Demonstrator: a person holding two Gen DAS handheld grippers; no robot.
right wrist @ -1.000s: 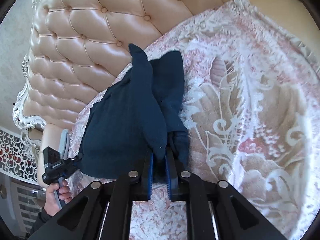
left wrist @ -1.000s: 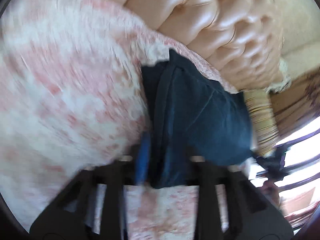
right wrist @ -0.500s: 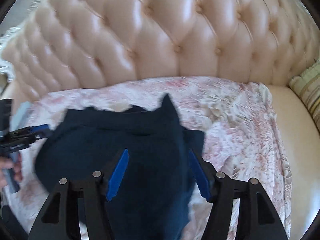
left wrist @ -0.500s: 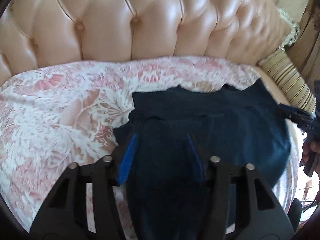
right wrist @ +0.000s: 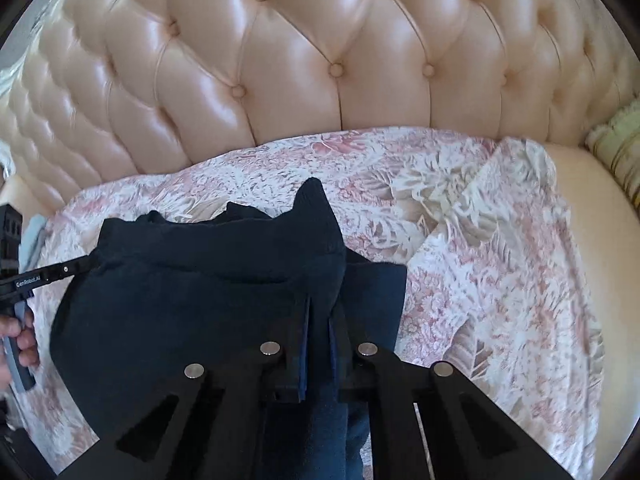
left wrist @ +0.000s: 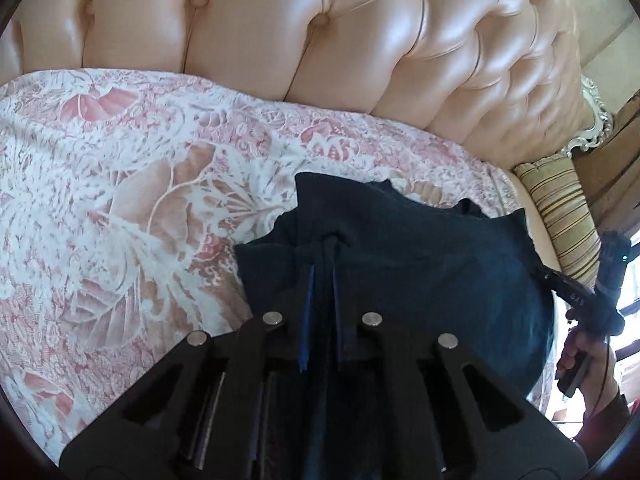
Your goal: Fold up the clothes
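Both your grippers clamped on one dark garment, laid on a floral bedspread.

Nearest: your left gripper [left wrist: 322, 270], jaws nearly closed, blue pads pinching a bunched fold of the navy garment [left wrist: 420, 264]; your right gripper [right wrist: 319, 314], likewise pinched tight on a fold of the same garment [right wrist: 192, 292]. Next: the garment itself, spread flat between the two grips, creased, one corner standing up in a point toward the headboard. It lies on the pink-and-white bedspread [right wrist: 472, 240]. At the frame edge in each view: your other hand [left wrist: 580, 354] on its gripper handle. Beyond: a striped cushion [left wrist: 560, 208] beside the garment. Farthest: the tufted, buttoned headboard [right wrist: 288, 52].
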